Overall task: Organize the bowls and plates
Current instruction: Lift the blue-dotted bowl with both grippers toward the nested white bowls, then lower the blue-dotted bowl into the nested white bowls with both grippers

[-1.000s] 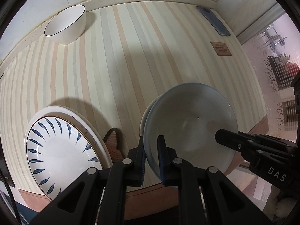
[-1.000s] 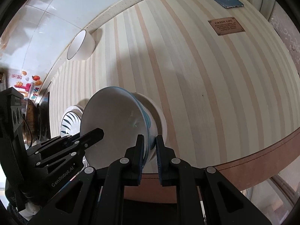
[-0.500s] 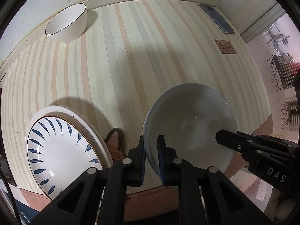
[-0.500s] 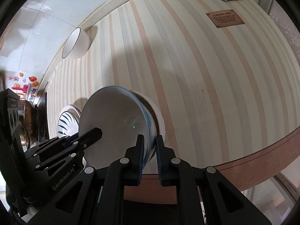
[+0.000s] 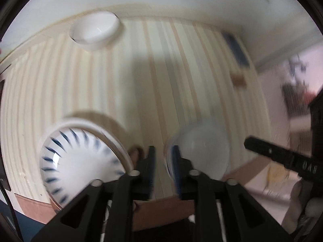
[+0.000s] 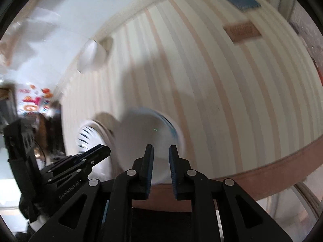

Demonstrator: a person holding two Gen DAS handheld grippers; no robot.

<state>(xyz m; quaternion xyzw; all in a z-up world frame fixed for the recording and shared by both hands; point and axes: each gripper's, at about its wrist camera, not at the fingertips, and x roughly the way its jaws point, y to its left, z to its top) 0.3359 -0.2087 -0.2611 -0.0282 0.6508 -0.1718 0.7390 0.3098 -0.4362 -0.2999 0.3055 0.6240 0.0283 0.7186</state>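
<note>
Leftmost in the left wrist view sits the leaf-pattern plate (image 5: 78,161), nested on a larger white plate (image 5: 105,130) near the front edge of the striped tablecloth (image 5: 125,76); a white bowl (image 5: 94,30) stands well apart at the far edge by the wall. To the right of the plates, close to the front edge, rests the pale blue-rimmed bowl (image 5: 203,149), and the right wrist view suggests a small plate beneath it, though blur makes that uncertain. Judging by its glaze, this bowl is stiff, slick and breakable, moderately heavy for a rim pinch, so it is best taken at the rim with a pad on each side of the wall, ideally at two opposite points. The left gripper (image 5: 163,161) points steeply down, its jaws opening, the rim blurred against the right pad; it appears to press on nothing. Further right, the right gripper (image 6: 160,159) also tilts steeply down over the bowl's near side, jaws opening, with the bowl's wall seen through the gap but apparently not clamped.
</note>
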